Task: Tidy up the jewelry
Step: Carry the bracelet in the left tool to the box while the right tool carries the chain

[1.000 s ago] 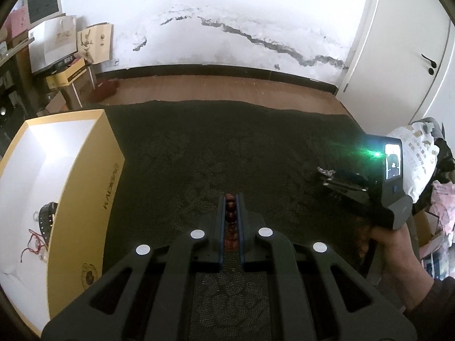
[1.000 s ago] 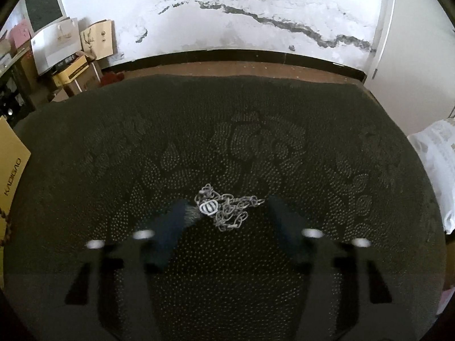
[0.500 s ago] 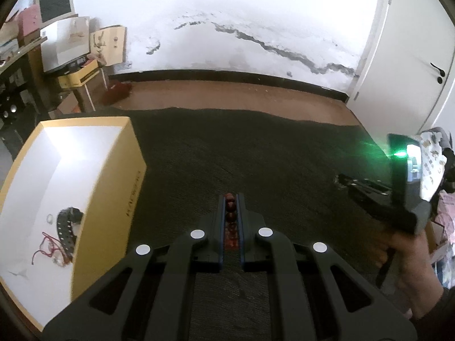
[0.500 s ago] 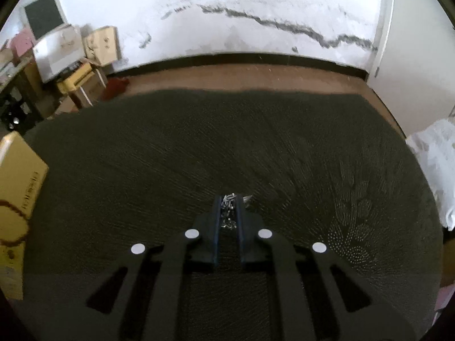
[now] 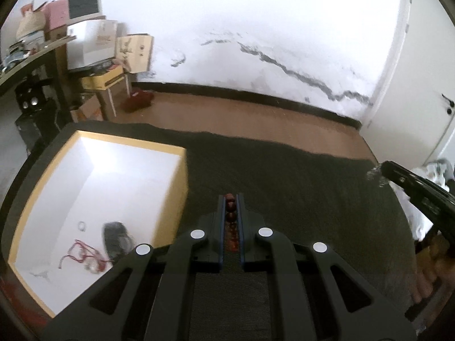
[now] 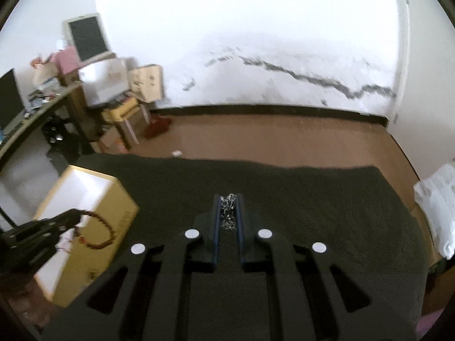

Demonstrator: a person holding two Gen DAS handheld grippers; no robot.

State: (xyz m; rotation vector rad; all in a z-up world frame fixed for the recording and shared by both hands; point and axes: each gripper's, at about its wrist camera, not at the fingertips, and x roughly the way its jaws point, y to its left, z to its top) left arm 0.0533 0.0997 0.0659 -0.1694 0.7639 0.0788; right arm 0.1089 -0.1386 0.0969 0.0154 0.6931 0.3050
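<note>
My left gripper [image 5: 230, 199] is shut on a dark red bead bracelet [image 5: 231, 207], raised above the dark cloth just right of the open yellow box [image 5: 182, 187]. In the right wrist view the bracelet [image 6: 98, 228] hangs as a loop from the left gripper [image 6: 74, 213] over the box [image 6: 113, 221]. My right gripper [image 6: 228, 199] is shut on a silver chain [image 6: 229, 210], lifted above the cloth; it also shows at the right edge of the left wrist view [image 5: 379, 172]. The box's white floor holds a dark band [image 5: 115, 237], a red cord piece [image 5: 82, 253] and a small ring [image 5: 82, 225].
A dark patterned cloth [image 5: 298, 187] covers the table, with brown floor [image 5: 256, 122] beyond its far edge. A cluttered desk and cartons [image 5: 96, 56] stand at the far left. White patterned fabric [image 6: 435, 207] lies off the right edge. A white door [image 5: 421, 85] stands at the right.
My right gripper closed on the silver chain and lifted it off the cloth. Both grippers rose, and the left one moved with the bracelet towards the yellow box.
</note>
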